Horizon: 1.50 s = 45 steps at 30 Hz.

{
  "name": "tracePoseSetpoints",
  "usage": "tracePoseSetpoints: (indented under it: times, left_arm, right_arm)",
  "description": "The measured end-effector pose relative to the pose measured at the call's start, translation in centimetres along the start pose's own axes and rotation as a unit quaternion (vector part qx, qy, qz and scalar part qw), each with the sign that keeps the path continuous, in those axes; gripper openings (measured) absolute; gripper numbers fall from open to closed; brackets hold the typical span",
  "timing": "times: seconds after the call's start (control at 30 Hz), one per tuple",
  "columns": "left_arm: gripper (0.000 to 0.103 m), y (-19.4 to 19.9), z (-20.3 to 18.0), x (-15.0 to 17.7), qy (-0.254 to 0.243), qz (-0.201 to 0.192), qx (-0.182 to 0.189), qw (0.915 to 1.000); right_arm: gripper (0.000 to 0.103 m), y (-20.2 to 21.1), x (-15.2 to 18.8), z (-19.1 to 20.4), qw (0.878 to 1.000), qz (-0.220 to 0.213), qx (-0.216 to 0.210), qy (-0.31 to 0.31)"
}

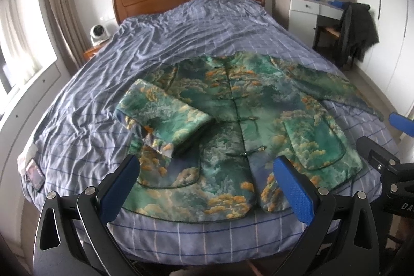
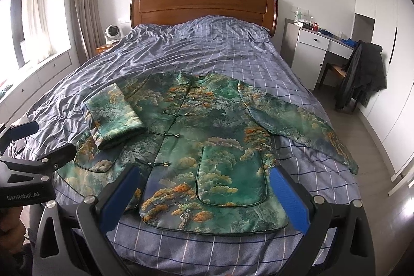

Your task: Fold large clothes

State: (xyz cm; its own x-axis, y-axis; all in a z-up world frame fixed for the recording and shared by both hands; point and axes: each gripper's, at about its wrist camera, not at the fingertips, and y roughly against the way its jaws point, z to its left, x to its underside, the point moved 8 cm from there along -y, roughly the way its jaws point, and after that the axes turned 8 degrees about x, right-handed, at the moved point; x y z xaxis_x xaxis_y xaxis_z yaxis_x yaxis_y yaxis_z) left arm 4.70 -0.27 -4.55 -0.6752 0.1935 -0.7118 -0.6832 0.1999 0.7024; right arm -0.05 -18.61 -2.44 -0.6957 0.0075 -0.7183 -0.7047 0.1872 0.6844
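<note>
On the bed (image 2: pixel 233 48), jacket (image 2: pixel 207 133) lies face-up, one sleeve (image 2: pixel 116 115) folded in; both grippers (image 1: pixel 207 185) (image 2: pixel 204 198) released, hovering for next fold.

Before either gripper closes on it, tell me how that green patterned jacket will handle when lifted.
The jacket will probably drape rather than hold shape: one sleeve already lies folded over its front. The sheen suggests slippery fabric, so a shallow pinch may slide. The puffy sleeve fold hints at padding, so likely bulky, moderately heavy.
</note>
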Motion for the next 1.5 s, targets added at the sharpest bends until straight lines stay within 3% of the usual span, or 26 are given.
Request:
tracePoseSetpoints:
  times: [1.5]
  left_arm:
    - [0.103, 0.28, 0.08, 0.58, 0.003, 0.002, -0.001, 1.0]
  right_arm:
    - [0.102, 0.25, 0.49, 0.33, 1.0, 0.006, -0.007, -0.004]
